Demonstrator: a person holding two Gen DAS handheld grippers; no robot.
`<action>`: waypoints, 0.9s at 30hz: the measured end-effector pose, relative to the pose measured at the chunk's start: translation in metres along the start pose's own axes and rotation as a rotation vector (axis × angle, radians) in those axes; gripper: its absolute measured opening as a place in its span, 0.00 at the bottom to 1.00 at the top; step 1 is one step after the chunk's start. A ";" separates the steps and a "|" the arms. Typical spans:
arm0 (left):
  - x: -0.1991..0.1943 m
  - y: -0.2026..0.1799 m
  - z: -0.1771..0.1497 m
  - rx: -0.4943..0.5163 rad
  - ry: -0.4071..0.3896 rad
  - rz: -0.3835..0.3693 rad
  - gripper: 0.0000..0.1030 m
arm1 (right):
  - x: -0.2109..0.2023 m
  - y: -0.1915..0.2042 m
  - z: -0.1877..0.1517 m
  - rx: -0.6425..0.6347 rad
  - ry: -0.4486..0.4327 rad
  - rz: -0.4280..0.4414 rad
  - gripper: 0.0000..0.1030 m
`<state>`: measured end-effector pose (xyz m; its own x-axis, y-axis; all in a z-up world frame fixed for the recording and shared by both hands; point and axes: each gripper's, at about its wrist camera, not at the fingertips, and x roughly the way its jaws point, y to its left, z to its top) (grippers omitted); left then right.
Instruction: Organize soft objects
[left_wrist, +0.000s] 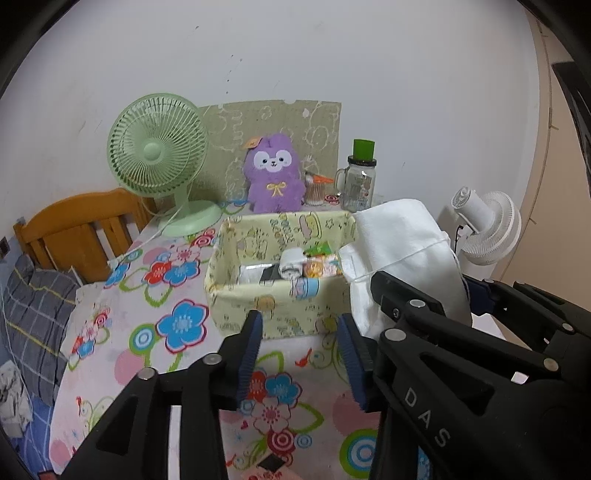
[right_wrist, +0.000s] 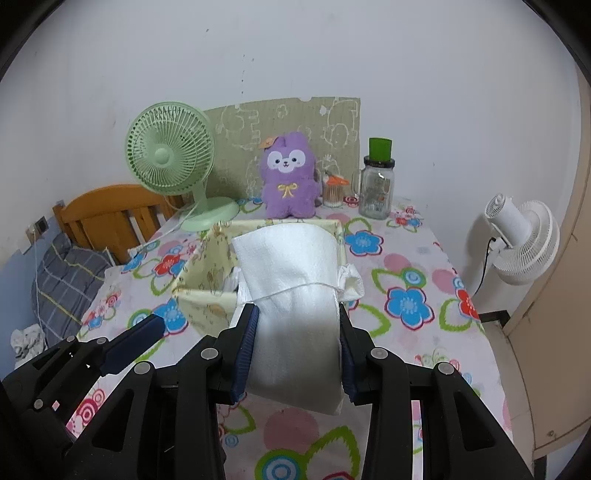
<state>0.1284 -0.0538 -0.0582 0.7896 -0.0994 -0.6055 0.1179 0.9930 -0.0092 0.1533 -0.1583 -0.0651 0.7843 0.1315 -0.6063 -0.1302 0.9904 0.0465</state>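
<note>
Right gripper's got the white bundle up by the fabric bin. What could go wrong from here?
The white cloth bundle is wide and floppy, so it may catch the fabric storage bin's soft rim and tip it. The bin already holds small items, so the bundle could sit proud. The open left gripper hovers close in front; the right gripper could bump it.

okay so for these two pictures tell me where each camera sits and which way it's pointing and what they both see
Left wrist: sits on the left tool, looks forward and down at the yellow fabric box on the floral tablecloth; its own open fingers show, and the right tool at the right.
Right wrist: sits on the right tool, faces the same box from its right; its fingers clamp the white folded cloth, and the left tool shows at lower left.
Shared: the box, cloth, green fan, purple plush toy and glass jar.
</note>
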 end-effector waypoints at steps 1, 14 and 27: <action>0.000 0.000 -0.003 -0.002 0.002 0.001 0.53 | 0.000 0.001 -0.003 -0.002 0.002 -0.002 0.41; -0.005 0.004 -0.042 -0.028 0.023 0.056 0.74 | -0.006 0.005 -0.044 -0.009 0.020 -0.004 0.41; -0.003 0.001 -0.083 -0.058 0.054 0.060 0.79 | -0.005 0.005 -0.086 -0.018 0.054 -0.013 0.41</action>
<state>0.0767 -0.0469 -0.1222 0.7604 -0.0372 -0.6484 0.0345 0.9993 -0.0168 0.0970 -0.1578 -0.1305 0.7524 0.1152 -0.6486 -0.1308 0.9911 0.0244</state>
